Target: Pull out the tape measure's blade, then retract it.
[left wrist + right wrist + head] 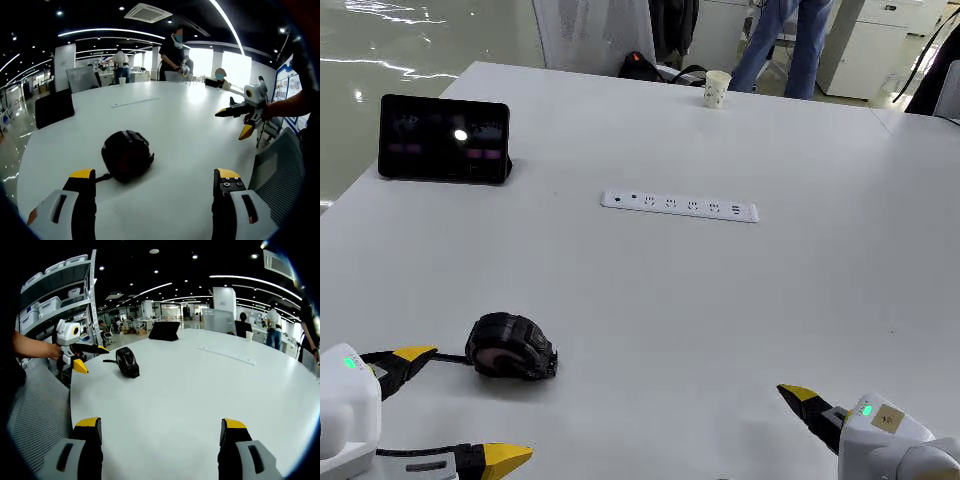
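Note:
A black tape measure [510, 346] lies on the white table [720, 300], near the front left, with a short black strap pointing left. Its blade is inside the case. My left gripper [465, 405] stands open just left of it, yellow-tipped jaws spread wide, nothing between them. In the left gripper view the tape measure [126, 155] sits slightly left of centre, just beyond the open left gripper [155, 174]. My right gripper [161, 424] is open too and holds nothing, well to the right of the tape measure [128, 361]. One of its yellow fingertips [798, 393] shows at the front right.
A dark tablet [445, 138] stands propped at the back left. A white power strip [680, 206] lies across the table's middle, and a paper cup [717, 89] stands at the far edge. A person [785, 40] stands beyond the table. A mesh chair [280, 170] is at the near edge.

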